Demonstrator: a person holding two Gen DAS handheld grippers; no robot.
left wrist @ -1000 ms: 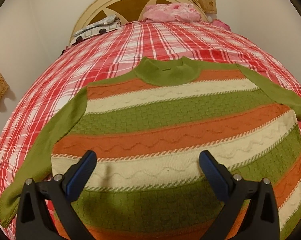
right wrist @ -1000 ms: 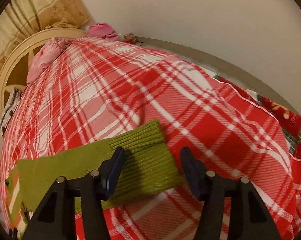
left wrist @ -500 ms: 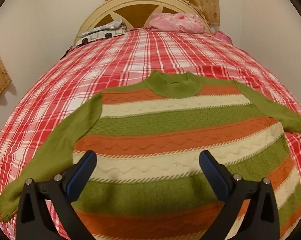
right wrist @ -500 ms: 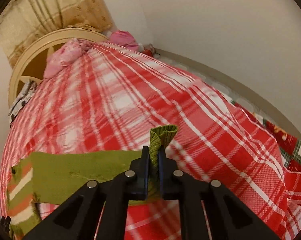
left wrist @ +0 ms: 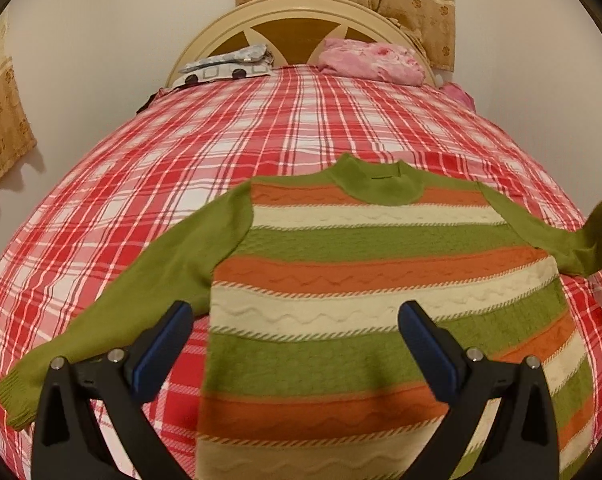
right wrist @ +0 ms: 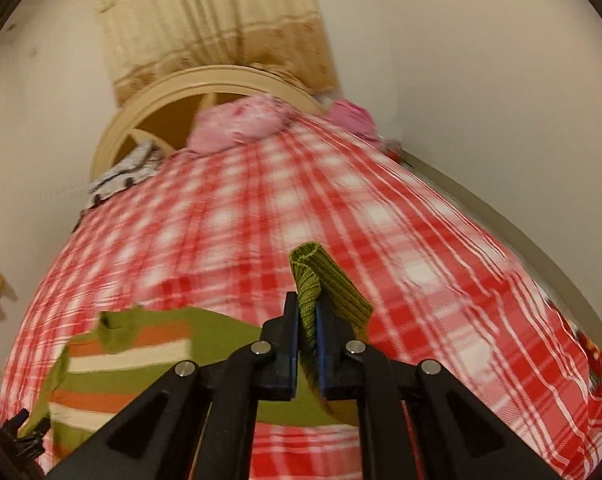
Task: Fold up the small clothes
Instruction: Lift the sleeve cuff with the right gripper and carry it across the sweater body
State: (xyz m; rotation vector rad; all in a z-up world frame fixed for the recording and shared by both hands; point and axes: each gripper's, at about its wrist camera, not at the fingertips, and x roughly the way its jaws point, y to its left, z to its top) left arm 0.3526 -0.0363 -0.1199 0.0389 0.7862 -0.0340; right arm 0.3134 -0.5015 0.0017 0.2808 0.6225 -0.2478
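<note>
Right tongs [right wrist: 307,332] clenched on sweater [left wrist: 373,280] cuff [right wrist: 321,280], frame centre; left tongs [left wrist: 297,336] released above sweater on bed [left wrist: 181,168].

The sweater [left wrist: 365,276] is thick matt knit with raised cable and zigzag ribs, and its green cuff [right wrist: 321,280] is ribbed. The bedspread [left wrist: 261,152] is smooth woven plaid cloth. The headboard [left wrist: 301,8] at the far edge of the bed looks like painted wood with a slight sheen. Each gripper, left [left wrist: 295,330] and right [right wrist: 307,344], is matt black plastic with blue pads and shiny metal pins.
</note>
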